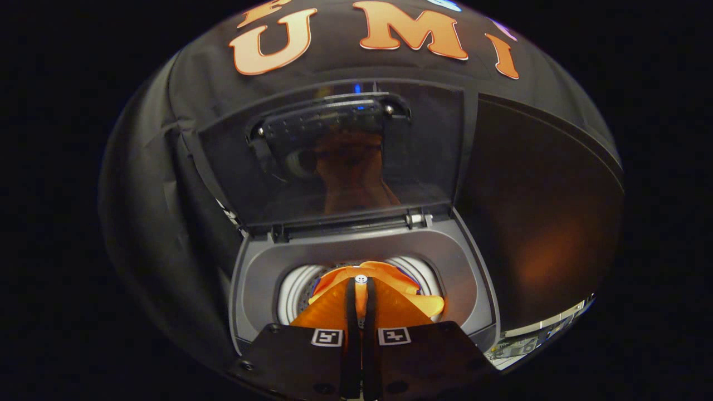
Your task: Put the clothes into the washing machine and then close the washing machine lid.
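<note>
Both fingers of the gripper [361, 301] were clamped on an orange garment [384, 303]. It hung over the ribbed round drum [295, 289] of the washing machine [256, 278]; the glossy lid [334, 161] stood upright.

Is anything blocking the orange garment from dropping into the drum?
Nothing visible. The lid stands raised behind the opening, and the orange garment, pinched in the gripper, hangs right over the open drum.

Drum mouth [415, 273] under raised lid [334, 161], crowded by orange clothes [390, 303].
</note>
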`<state>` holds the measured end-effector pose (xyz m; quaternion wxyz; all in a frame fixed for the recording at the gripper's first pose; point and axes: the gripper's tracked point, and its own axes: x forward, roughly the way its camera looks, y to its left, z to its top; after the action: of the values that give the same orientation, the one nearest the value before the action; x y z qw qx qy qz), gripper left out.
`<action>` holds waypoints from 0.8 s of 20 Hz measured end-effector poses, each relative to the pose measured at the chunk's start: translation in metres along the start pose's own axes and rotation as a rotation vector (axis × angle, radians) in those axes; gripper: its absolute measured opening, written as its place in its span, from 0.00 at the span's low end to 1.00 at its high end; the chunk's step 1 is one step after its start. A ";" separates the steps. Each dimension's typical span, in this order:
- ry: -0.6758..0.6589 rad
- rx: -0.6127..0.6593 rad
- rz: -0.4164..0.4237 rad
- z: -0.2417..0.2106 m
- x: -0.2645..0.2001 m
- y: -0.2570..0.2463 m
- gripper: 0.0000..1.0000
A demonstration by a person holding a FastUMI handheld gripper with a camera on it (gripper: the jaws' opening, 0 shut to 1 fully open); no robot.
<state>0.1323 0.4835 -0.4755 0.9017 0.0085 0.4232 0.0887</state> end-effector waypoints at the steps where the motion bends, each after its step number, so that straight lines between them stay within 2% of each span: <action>1: 0.017 0.007 0.005 -0.009 0.004 0.001 0.13; 5: 0.007 0.020 -0.003 -0.005 0.002 -0.002 0.25; 10: 0.041 -0.012 0.013 -0.009 0.001 0.001 0.83; 13: 0.050 -0.031 0.026 -0.012 -0.005 0.005 0.93; 16: 0.018 -0.046 0.042 -0.003 -0.019 0.012 0.97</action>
<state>0.1166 0.4916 -0.4616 0.8958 -0.0042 0.4286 0.1176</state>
